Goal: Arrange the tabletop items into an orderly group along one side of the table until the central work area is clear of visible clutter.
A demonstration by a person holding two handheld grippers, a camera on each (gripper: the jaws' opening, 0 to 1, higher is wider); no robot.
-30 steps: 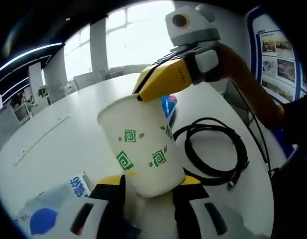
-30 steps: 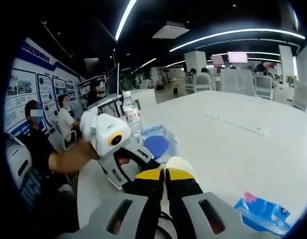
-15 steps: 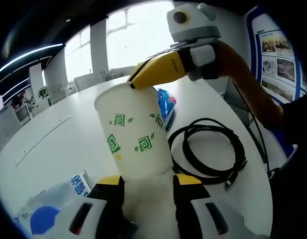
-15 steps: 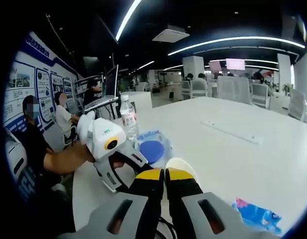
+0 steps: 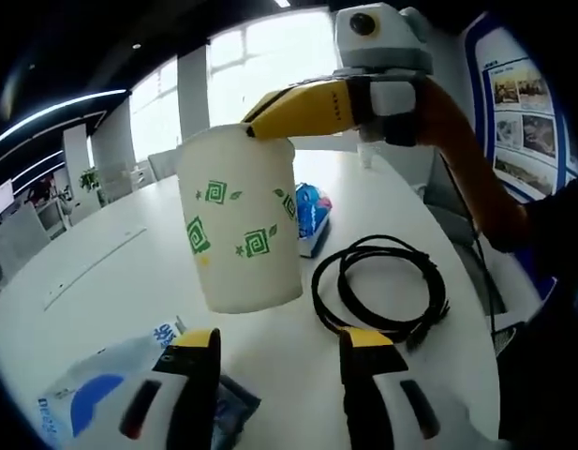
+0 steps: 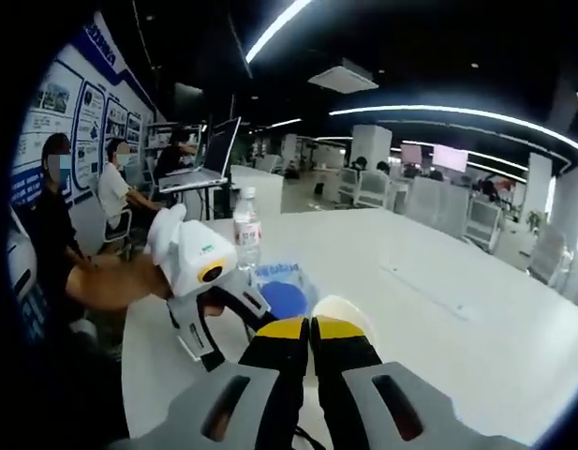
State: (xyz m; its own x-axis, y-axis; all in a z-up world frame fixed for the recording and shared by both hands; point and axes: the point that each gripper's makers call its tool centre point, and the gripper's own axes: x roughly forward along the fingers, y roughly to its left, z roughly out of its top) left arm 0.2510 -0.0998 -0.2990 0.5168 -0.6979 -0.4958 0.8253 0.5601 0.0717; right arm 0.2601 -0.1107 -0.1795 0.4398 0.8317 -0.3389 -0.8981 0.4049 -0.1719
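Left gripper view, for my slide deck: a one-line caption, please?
Right gripper pinches the rim of a white green-patterned paper cup lifted above the open left gripper, beside a coiled black cable.

No lettering is legible; the packet's (image 5: 92,412) blue print seems blurred.

In the left gripper view, the cup (image 5: 240,225) hangs above the table (image 5: 111,281), cable (image 5: 382,291) seemingly right of it.
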